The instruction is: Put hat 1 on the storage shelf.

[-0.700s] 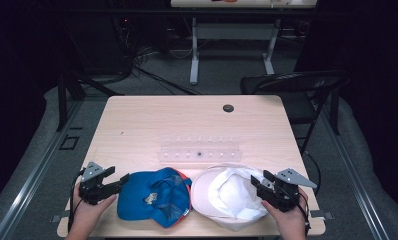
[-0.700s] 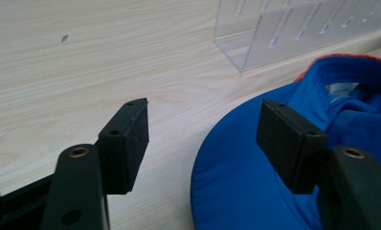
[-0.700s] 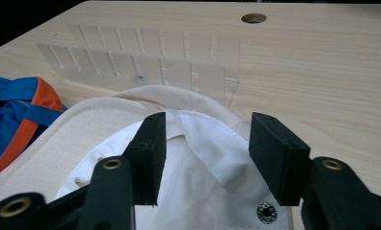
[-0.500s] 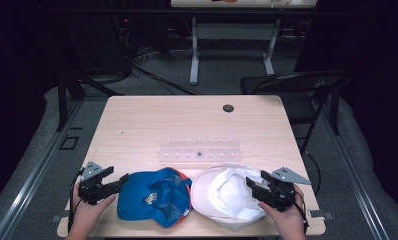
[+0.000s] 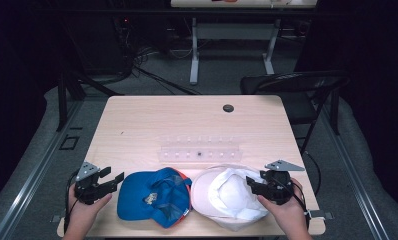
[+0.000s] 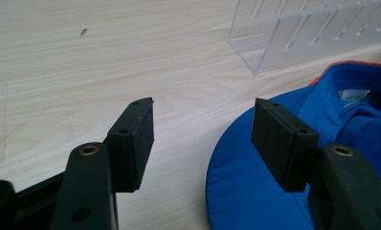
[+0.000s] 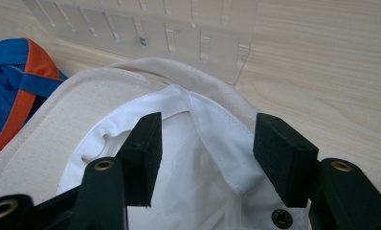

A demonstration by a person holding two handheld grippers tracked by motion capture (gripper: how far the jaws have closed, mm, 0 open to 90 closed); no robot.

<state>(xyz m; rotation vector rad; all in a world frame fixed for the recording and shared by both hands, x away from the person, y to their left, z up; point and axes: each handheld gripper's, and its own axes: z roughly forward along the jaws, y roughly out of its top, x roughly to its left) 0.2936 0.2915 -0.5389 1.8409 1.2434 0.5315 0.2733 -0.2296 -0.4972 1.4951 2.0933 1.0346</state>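
Two caps lie upside down side by side at the table's (image 5: 137, 125) near edge: one blue cap (image 5: 154, 200) with its brim toward the left gripper (image 5: 110, 178), one white cap (image 5: 229, 197). Behind them sits one clear rack (image 5: 199, 152). The right gripper (image 5: 253, 183) hangs over the white cap; both grippers gape wide, holding nothing
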